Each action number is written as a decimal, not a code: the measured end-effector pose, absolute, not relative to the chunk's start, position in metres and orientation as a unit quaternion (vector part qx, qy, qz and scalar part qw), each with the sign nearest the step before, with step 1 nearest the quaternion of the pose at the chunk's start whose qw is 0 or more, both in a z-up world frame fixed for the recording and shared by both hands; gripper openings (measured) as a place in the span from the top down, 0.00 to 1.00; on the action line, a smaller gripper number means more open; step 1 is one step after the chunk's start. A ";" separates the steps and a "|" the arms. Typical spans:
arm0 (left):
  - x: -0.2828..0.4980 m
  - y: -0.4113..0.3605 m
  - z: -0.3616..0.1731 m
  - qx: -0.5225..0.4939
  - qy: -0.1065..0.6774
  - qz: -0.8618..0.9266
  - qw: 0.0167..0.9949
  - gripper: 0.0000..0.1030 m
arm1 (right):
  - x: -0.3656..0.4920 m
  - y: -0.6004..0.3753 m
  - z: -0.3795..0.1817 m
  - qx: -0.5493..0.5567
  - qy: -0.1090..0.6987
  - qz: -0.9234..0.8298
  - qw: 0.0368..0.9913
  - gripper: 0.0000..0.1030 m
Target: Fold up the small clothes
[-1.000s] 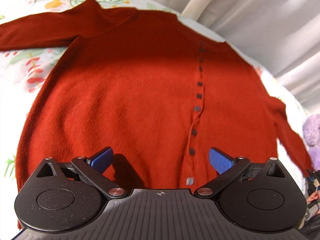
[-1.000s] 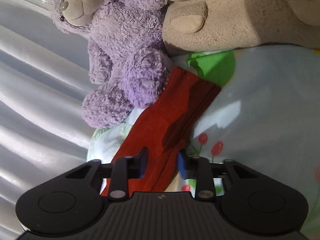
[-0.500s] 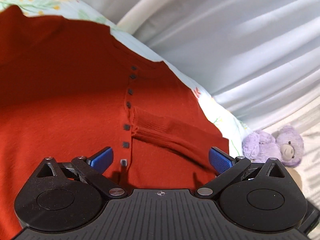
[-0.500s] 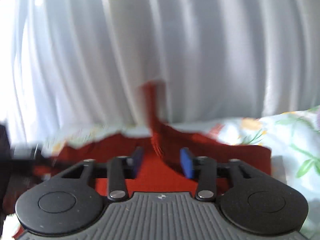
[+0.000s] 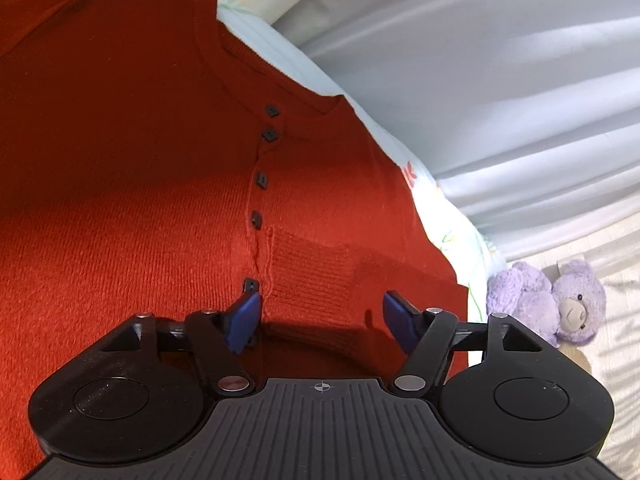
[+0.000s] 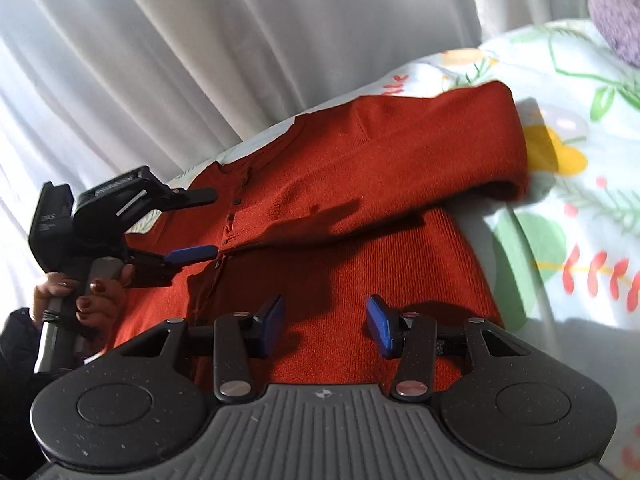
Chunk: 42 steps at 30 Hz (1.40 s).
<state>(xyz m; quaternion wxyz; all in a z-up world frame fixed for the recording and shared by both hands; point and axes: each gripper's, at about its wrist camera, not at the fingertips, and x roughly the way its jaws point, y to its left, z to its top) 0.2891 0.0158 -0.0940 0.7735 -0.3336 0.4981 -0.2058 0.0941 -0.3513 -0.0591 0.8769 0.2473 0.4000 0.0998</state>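
Note:
A small red knit cardigan [image 5: 132, 184] with dark buttons lies flat on a floral bedsheet [image 6: 568, 208]. Its right sleeve [image 6: 400, 168] is folded across the front, with the ribbed cuff [image 5: 320, 276] ending at the button line. My left gripper [image 5: 322, 310] is open just above the cuff, its fingers either side of it; it also shows in the right wrist view [image 6: 200, 224]. My right gripper [image 6: 326, 318] is open and empty over the lower body of the cardigan [image 6: 360, 280].
White curtains [image 5: 500, 80] hang along the far side of the bed. A purple teddy bear [image 5: 548, 300] sits at the right edge of the bed, and part of it shows in the right wrist view [image 6: 616, 12].
My right gripper carried the sleeve over from beside the teddy, laid it across the cardigan's front and opened. My left gripper moved over the cuff and its jaws narrowed.

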 end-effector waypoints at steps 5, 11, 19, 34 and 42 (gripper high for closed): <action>0.296 0.007 -0.094 -0.316 0.506 -0.212 0.774 0.63 | 0.099 -0.352 -0.063 0.258 0.403 0.098 0.872 0.55; 0.307 -0.005 -0.111 -0.336 0.511 -0.218 0.761 0.73 | 0.099 -0.353 -0.068 0.269 0.406 0.094 0.868 0.55; 0.313 -0.008 -0.101 -0.308 0.510 -0.214 0.774 0.97 | 0.104 -0.357 -0.071 0.267 0.410 0.081 0.868 0.55; 0.287 0.127 -0.054 -0.202 0.417 -0.074 0.883 0.67 | 0.116 -0.390 -0.057 0.233 0.406 -0.008 0.883 0.57; 0.293 0.147 -0.087 -0.267 0.437 -0.074 0.856 0.50 | 0.150 -0.392 -0.033 0.235 0.396 0.019 0.887 0.57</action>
